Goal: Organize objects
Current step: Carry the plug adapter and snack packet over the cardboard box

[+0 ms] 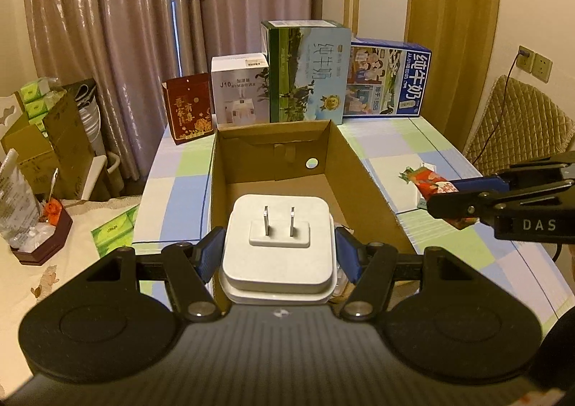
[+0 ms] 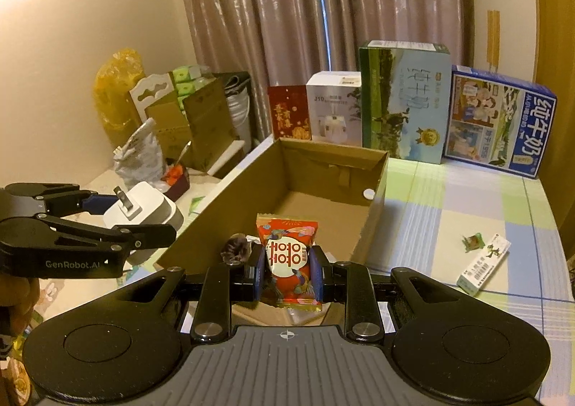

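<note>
Nearest in the left wrist view: left gripper (image 1: 280, 255) clamped on a white square plastic charger plug (image 1: 279, 244), blue finger pads (image 1: 208, 255) pressed to its two sides, twin metal prongs facing up and away, held above the near rim of the open brown cardboard box (image 1: 363, 168). Nearest in the right wrist view: right gripper (image 2: 287, 273) pinched shut on a red foil candy packet with a white oval label (image 2: 287, 258), packet upright between the pads, hovering over the box's near corner; a small dark crumpled scrap (image 2: 235, 247) just beside the left pad, nature unclear. Box interior bare as far as visible, round hole in one wall, standing on the pastel checked tablecloth (image 2: 467, 226). Step in hand, by judgement: carry-to-drop, both items lifted and brought to the box, neither released yet. Next move likely: ease each item forward past the rim, lower inside, then spread the fingers, one hand at a time to avoid a clash over the narrow opening; heavy plug apt to thump, light packet apt to cling to a pad. Further right on the cloth, well apart from the box: a small green wrapped sweet (image 2: 472, 242) and a slim white-and-green carton (image 2: 483, 264), probably next for collecting. Farthest, along the curtain: a dark red gift box (image 1: 187, 107), a white humidifier box (image 1: 240, 89), a tall green milk carton case (image 1: 309, 71) and a blue milk case (image 1: 388, 78).
</note>
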The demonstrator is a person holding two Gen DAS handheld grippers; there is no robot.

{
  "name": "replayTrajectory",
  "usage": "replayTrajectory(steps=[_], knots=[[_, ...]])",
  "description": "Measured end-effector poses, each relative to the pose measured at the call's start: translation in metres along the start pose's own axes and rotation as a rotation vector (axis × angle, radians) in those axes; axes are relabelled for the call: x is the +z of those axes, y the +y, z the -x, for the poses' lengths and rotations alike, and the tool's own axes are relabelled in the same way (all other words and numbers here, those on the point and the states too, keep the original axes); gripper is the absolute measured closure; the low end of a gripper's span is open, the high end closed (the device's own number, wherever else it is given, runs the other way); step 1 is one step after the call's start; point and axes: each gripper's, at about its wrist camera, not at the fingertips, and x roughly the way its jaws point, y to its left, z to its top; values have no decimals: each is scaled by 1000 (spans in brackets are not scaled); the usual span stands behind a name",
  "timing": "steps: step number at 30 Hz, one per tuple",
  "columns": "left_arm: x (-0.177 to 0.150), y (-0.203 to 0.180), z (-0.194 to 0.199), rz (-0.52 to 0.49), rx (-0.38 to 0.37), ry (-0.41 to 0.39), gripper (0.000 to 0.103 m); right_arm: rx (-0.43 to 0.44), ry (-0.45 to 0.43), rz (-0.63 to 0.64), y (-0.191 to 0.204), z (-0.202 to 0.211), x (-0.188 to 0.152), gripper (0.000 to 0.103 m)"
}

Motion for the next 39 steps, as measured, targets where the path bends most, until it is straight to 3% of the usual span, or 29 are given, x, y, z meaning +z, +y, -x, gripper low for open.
replayTrajectory(steps=[39], knots=[[12, 20, -78, -4, -15, 96, 42, -3, 47, -64, -24, -67, 17, 80]])
